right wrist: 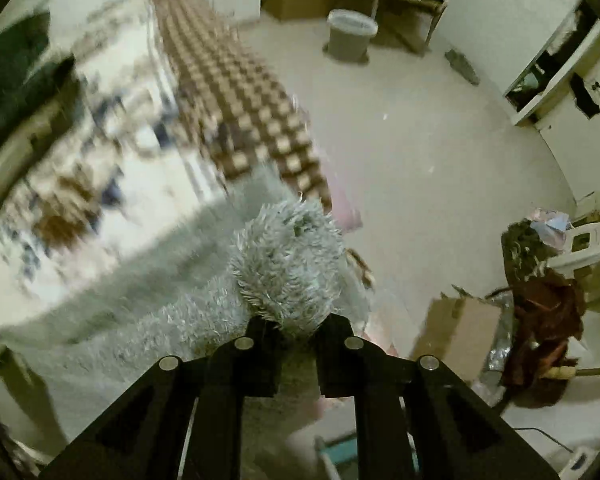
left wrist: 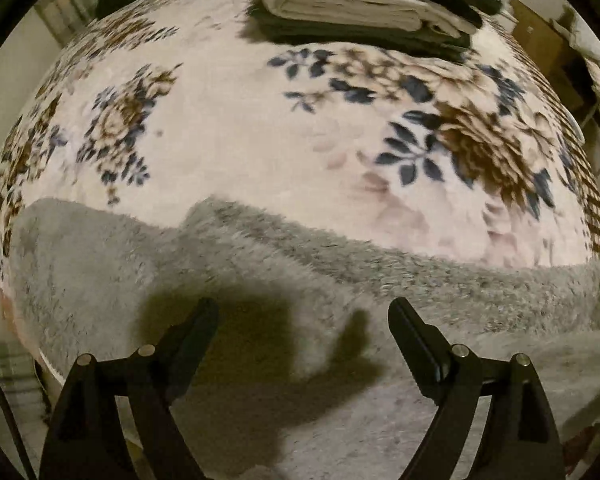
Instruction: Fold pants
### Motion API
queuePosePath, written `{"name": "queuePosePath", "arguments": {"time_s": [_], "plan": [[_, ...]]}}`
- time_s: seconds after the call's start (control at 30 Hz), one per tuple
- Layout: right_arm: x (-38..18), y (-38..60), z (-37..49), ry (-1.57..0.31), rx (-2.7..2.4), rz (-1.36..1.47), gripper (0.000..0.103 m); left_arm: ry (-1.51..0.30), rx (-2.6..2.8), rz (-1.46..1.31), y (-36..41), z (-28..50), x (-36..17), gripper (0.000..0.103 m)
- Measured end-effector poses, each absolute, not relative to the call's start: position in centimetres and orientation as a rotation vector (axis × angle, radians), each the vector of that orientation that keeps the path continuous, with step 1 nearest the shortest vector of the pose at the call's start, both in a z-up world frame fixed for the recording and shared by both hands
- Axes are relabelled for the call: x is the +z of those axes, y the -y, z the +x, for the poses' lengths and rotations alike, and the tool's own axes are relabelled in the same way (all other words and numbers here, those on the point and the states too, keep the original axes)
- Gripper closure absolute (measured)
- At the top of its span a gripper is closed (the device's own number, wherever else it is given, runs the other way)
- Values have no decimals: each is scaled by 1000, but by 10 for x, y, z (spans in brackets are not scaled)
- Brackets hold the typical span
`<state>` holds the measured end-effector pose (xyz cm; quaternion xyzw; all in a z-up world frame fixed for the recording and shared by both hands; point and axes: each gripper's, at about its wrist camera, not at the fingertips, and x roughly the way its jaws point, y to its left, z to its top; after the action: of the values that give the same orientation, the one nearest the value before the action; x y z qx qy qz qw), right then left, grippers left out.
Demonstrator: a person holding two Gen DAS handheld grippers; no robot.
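The left half of the right wrist view is smeared: the floral blanket (right wrist: 100, 168) on the bed shows only streaks, and the dark and pale folded things (right wrist: 16, 120) at its far left cannot be made out. The tips of the right claw (right wrist: 296, 326) are buried in a bunch of the grey fluffy pants (right wrist: 288, 256), so the pads are hidden. In the left wrist view the pants (left wrist: 260, 280) run off the right and near edges, and the stack of folded clothes (left wrist: 360, 12) is cut by the far edge. A heap on the floor (right wrist: 540, 288) at the right is too jumbled to name.
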<state>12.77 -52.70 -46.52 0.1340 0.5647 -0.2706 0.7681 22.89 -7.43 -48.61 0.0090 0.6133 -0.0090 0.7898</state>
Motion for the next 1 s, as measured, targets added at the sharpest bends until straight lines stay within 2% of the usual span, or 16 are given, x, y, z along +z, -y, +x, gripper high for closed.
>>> {"name": "queuePosePath", "arguments": {"time_s": [0.1, 0.17, 0.23, 0.3, 0.37, 0.4, 0.53, 0.63, 0.73, 0.8, 0.9, 0.93, 0.97, 1.0], "plan": [[-436, 537, 145, -1144, -591, 292, 90, -1311, 10, -5, 65, 230, -484, 16], [-436, 543, 171, -1136, -609, 276, 90, -1309, 22, -13, 61, 233, -484, 16], [-468, 558, 201, -1263, -576, 289, 87, -1315, 33, -26, 59, 234, -488, 16], [-517, 578, 222, -1391, -527, 380, 70, -1321, 37, -31, 59, 234, -491, 16], [-542, 591, 219, -1418, -522, 482, 36, -1326, 30, -26, 62, 231, -492, 16], [-544, 597, 208, -1392, -535, 534, 32, -1325, 21, -22, 63, 229, -491, 16], [-542, 620, 130, -1237, -622, 829, 30, -1324, -17, -6, 73, 217, -488, 16], [-565, 636, 73, -1175, -704, 1055, 30, -1352, -34, -9, 81, 209, -493, 16], [-588, 646, 20, -1006, -762, 1318, 31, -1372, -44, -5, 90, 203, -498, 16], [-594, 646, 8, -924, -741, 1391, 34, -1377, -55, -1, 96, 200, -498, 16], [-598, 643, 26, -982, -716, 1288, 35, -1380, -74, 11, 105, 198, -499, 16], [-606, 642, 36, -1045, -706, 1253, 48, -1381, -82, 19, 110, 197, -500, 16], [-614, 641, 41, -1063, -689, 1255, 92, -1382, -90, 29, 114, 196, -500, 16], [-620, 638, 46, -1077, -673, 1263, 93, -1383, -95, 34, 117, 196, -501, 16]]}}
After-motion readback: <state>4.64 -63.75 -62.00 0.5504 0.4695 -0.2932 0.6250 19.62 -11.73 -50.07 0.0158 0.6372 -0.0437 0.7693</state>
